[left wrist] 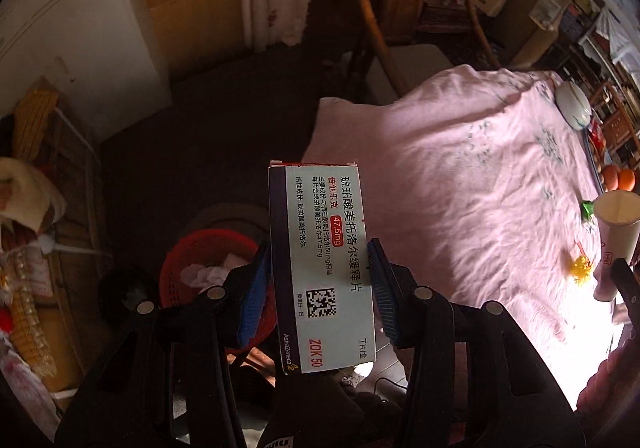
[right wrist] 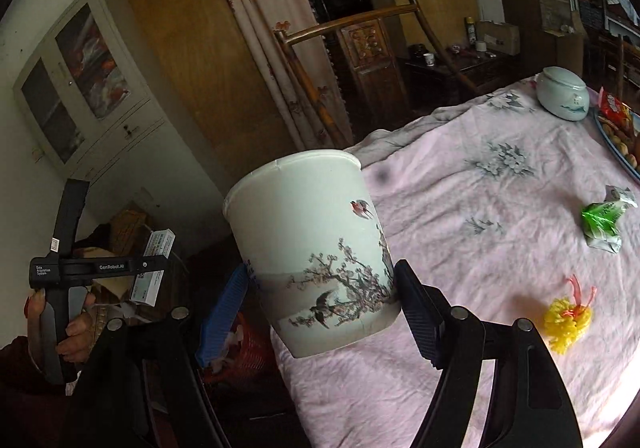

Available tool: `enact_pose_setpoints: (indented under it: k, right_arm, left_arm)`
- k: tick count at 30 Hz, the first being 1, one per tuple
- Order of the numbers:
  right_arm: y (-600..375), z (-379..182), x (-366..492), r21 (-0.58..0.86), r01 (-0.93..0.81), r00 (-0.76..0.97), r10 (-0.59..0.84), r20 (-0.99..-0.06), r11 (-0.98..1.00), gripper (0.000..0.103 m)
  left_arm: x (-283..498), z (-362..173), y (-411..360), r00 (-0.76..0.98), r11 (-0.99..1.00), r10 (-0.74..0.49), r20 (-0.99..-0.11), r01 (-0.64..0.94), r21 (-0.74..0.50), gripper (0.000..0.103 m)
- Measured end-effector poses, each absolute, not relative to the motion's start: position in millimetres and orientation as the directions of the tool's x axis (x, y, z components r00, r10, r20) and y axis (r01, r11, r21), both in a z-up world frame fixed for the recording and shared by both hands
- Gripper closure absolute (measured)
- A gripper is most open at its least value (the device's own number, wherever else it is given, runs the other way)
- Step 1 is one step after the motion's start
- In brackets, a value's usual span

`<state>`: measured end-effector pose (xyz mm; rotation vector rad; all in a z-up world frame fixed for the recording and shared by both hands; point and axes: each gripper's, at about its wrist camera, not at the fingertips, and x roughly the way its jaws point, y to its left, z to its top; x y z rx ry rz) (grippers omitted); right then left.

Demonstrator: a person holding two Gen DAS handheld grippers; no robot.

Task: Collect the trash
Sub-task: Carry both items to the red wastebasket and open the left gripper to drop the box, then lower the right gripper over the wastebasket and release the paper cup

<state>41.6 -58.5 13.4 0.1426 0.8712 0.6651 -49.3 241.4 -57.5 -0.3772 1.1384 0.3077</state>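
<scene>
You are squeezing the box (left wrist: 324, 268) in your left fingers (left wrist: 320, 280) and the cup (right wrist: 312, 248) in your right fingers (right wrist: 320, 304), carrying both toward the red basket (left wrist: 208, 268)

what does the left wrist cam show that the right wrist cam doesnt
Only the left wrist view: the printed face of the medicine box clamped in the left gripper, and two oranges.

Only the right wrist view: the painted side of the paper cup in the right gripper, the hand holding the left gripper, and a glass-door cabinet.

Both: pink tablecloth, red basket, green wrapper, yellow tassel, lidded jar.
</scene>
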Motion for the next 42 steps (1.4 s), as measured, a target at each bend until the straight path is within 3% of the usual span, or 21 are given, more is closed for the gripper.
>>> enact_pose_setpoints:
  k: [11, 13, 16, 42]
  right_arm:
    - [-17.3, 23.6, 21.6, 0.348, -0.575, 0.395, 0.624, -0.674, 0.74, 0.029]
    - [-15.2, 25.6, 18.8, 0.344, -0.577, 0.395, 0.622, -0.676, 0.741, 0.029]
    - [-13.5, 27.6, 16.4, 0.341, -0.578, 0.396, 0.62, -0.678, 0.741, 0.029]
    - [108.3, 11.2, -23.1, 0.372, -0.784, 0.114, 0.704, -0.7, 0.497, 0.029]
  left_arm:
    - [-113.5, -90.4, 304.7, 0.306, 0.774, 0.08, -0.949, -0.618, -0.134, 0.054]
    - [-116.6, -94.1, 311.5, 0.288, 0.76, 0.08, -0.954, -0.637, -0.129, 0.043]
    - [-117.5, -97.5, 319.1, 0.278, 0.729, 0.089, -0.956, -0.672, -0.128, 0.033]
    - [-211.8, -88.1, 349.7, 0.217, 0.591, 0.174, -0.96, -0.803, -0.074, 0.02]
